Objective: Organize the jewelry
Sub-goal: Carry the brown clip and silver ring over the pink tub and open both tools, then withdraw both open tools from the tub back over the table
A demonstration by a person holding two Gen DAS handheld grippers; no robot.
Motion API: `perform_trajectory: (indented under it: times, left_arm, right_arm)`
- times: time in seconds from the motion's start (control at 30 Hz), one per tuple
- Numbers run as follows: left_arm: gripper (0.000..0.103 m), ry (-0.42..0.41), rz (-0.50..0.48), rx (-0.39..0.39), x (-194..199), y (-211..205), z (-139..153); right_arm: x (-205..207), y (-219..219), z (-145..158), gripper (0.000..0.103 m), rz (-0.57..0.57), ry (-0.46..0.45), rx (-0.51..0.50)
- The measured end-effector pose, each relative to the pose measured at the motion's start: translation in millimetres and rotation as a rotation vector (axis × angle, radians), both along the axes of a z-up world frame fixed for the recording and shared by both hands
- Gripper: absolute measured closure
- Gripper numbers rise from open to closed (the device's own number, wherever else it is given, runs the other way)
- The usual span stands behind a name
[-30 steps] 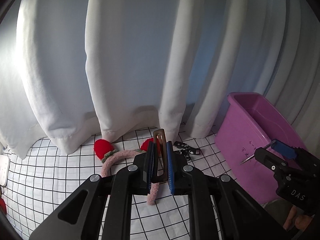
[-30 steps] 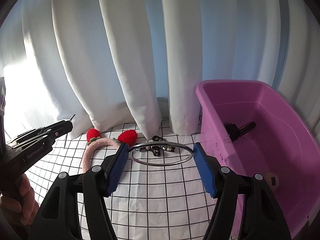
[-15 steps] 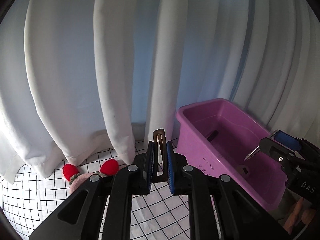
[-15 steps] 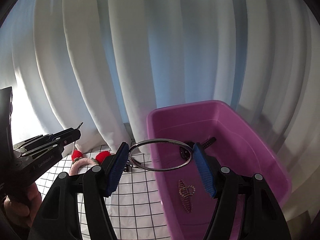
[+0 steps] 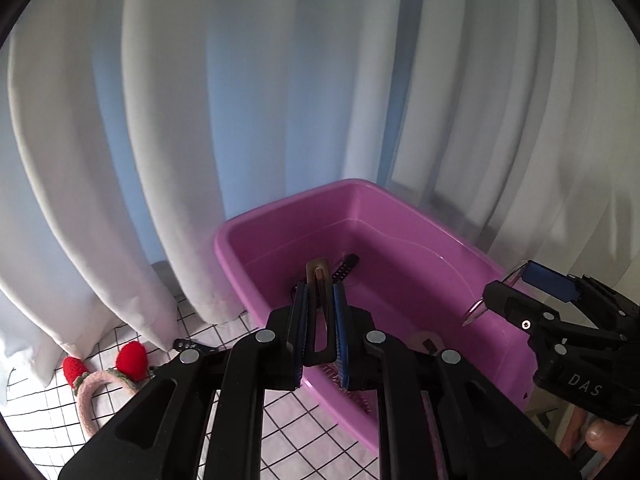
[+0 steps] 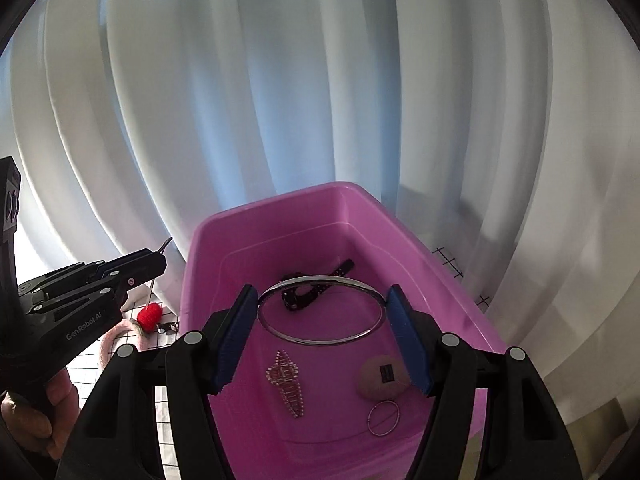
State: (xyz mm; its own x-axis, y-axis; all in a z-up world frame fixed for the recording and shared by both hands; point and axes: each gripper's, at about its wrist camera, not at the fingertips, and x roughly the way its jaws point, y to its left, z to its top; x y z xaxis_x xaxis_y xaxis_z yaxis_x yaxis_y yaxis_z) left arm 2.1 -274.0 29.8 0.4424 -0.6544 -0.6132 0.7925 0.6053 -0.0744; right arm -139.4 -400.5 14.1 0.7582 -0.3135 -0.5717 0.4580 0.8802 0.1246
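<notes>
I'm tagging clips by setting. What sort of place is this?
Likely a home tabletop staged for recording: white curtains behind, a grid-patterned cloth, and a pink bin of hair accessories.

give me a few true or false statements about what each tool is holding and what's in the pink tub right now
1. The right tool grips a thin silver metal bangle over the pink plastic tub. True.
2. The left tool is open and holds nothing. False: it is shut on a dark oblong snap hair clip.
3. A black studded strap lies on the tub floor. True.
4. The fuzzy pink headband with red strawberries is inside the tub. False: it lies on the white grid-patterned cloth outside it.
5. A small silver ring lies in the tub near a round beige pad. True.
</notes>
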Motion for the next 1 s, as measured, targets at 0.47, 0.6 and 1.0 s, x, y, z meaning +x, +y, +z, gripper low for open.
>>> perform_trajectory:
  times: [0.47, 0.6, 1.0]
  left_arm:
    - [0.09, 0.106, -0.022, 0.162, -3, -69, -44]
    - [0.06, 0.115, 0.005, 0.167, 0, -71, -47]
    - [0.028, 0.113, 0.08, 0.119, 10, -56, -39]
  right_arm:
    - [14, -48, -45, 0.039, 0.008, 0.116, 0.113]
    - [14, -55, -50, 0.037, 0.005, 0.122, 0.139]
    - [10, -67, -39, 0.031, -0.019, 0.101, 0.144]
